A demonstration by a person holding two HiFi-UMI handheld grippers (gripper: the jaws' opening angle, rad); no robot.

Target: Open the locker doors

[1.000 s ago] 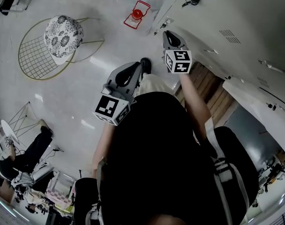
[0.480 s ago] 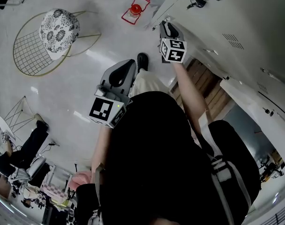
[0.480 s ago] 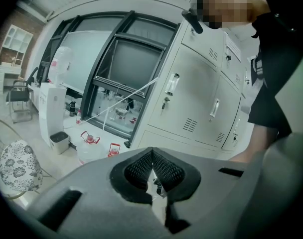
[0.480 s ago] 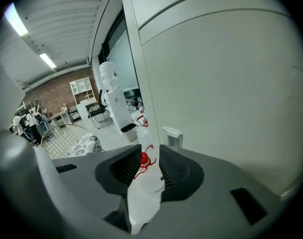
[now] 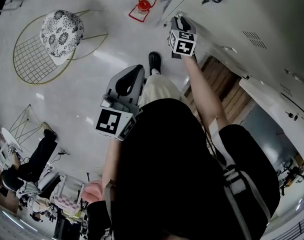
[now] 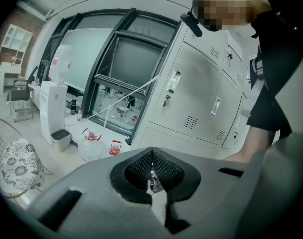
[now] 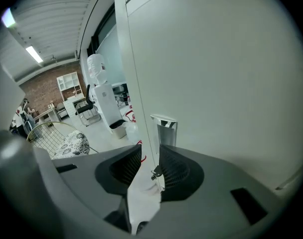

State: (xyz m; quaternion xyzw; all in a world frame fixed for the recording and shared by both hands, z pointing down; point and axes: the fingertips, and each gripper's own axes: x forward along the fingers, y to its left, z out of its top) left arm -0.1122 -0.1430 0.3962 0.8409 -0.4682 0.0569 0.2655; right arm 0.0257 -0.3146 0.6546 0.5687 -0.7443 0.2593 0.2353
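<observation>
A bank of pale grey lockers [image 5: 252, 14] fills the head view's top right. My right gripper [image 5: 179, 22] is held out against a closed locker door [image 7: 216, 59]. Its jaws are opening. The door's left edge runs down into the gap between them, and the pads stand clear of it. A chrome handle [image 7: 164, 128] sticks out just beyond the right jaw's tip. My left gripper [image 5: 130, 78] hangs back over the floor, away from the lockers. In the left gripper view that gripper [image 6: 151, 154] is shut with nothing in it.
One locker door [image 5: 274, 109] stands swung open at the right, beside a compartment with a wooden back [image 5: 226, 90]. On the floor are a wire chair with a patterned cushion [image 5: 62, 31], a red-capped water jug [image 5: 143, 6] and my shoe [image 5: 154, 61]. A person sits at lower left [image 5: 27, 166].
My right gripper has reached further out, up to the locker door's edge. The left gripper has shifted only slightly over the floor.
</observation>
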